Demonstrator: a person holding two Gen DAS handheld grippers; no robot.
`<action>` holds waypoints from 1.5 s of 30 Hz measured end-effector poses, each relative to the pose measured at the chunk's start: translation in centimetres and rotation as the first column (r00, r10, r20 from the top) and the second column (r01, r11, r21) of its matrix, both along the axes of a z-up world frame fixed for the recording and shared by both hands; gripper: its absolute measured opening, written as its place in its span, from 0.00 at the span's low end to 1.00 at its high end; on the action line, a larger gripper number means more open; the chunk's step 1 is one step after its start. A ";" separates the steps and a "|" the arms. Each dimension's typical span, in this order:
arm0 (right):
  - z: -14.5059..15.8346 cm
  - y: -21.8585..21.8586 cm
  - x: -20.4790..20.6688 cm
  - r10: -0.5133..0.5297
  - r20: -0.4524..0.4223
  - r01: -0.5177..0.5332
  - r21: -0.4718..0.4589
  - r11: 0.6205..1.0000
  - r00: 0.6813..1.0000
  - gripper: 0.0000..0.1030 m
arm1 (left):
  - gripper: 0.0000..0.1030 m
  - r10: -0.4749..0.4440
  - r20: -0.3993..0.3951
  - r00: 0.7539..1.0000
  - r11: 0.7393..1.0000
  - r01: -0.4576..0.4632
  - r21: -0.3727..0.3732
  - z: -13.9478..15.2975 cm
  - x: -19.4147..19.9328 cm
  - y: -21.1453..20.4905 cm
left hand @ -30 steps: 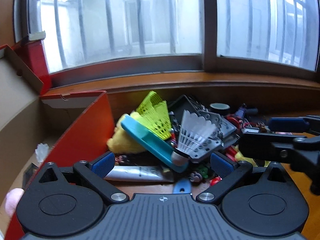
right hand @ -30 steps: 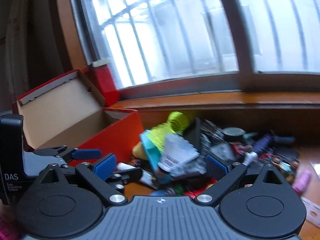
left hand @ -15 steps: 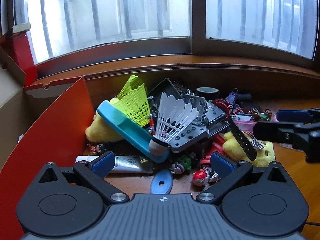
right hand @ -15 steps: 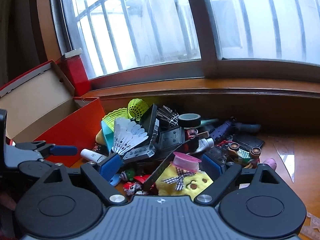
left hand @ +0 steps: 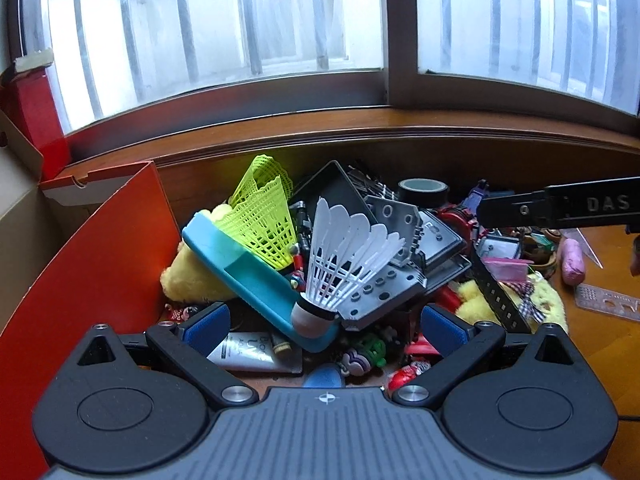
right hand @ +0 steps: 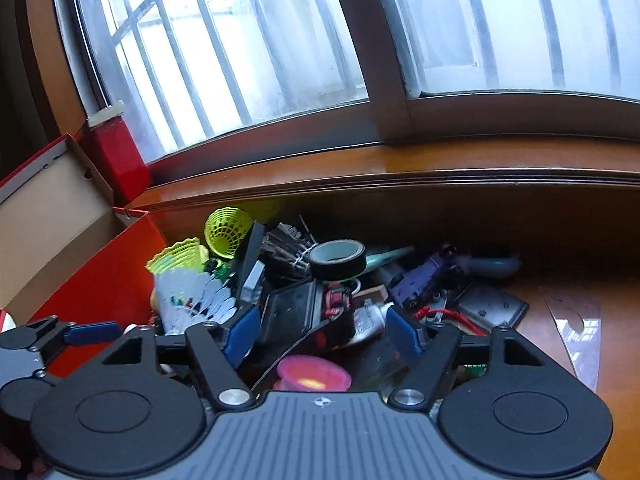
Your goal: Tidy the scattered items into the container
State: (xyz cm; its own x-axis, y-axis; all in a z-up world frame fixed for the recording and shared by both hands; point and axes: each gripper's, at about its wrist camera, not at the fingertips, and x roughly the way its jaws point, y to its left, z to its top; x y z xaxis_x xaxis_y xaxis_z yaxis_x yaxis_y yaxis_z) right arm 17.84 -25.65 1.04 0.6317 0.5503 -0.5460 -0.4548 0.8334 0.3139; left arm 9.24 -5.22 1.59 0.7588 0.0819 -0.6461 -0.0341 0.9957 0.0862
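Note:
A heap of small items lies on the wooden table beside an open red cardboard box point(left hand: 100, 264). My left gripper point(left hand: 324, 326) is open, low in front of the heap. A white feather shuttlecock point(left hand: 344, 264) rests on a teal case point(left hand: 248, 276) just beyond its pads, with a yellow mesh shuttlecock point(left hand: 264, 216) behind. My right gripper point(right hand: 322, 334) is open over the heap's right half, with a black case point(right hand: 292, 312) and a pink cap point(right hand: 312, 372) between its fingers, neither gripped. Nothing is held.
A black tape roll point(right hand: 338, 258), a purple toy point(right hand: 428, 280), a white tube point(left hand: 252, 354), a yellow plush point(left hand: 516, 304) and a clear ruler point(left hand: 608, 304) lie around. The window sill point(right hand: 400, 164) overhangs the heap behind. The red box point(right hand: 60, 240) stands at the left.
My right gripper has swung right and dropped closer into the heap, past the yellow plush. The left gripper has eased forward and slightly right, staying open.

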 end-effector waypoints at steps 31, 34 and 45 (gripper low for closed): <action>-0.8 3.0 2.2 0.165 -0.058 -0.162 0.047 0.986 0.985 0.09 | 1.00 -0.016 -0.029 0.999 0.999 0.015 -0.043 -0.9 1.2 0.5; -0.9 1.6 1.4 0.141 -0.066 -0.139 0.041 0.989 0.988 0.10 | 0.99 -0.071 -0.054 0.996 0.990 0.063 -0.126 -1.1 1.3 0.0; -2.3 0.4 0.2 0.110 -0.076 -0.111 0.000 0.994 0.991 0.13 | 0.99 -0.117 -0.053 0.992 0.977 0.105 -0.186 -2.8 3.1 -1.4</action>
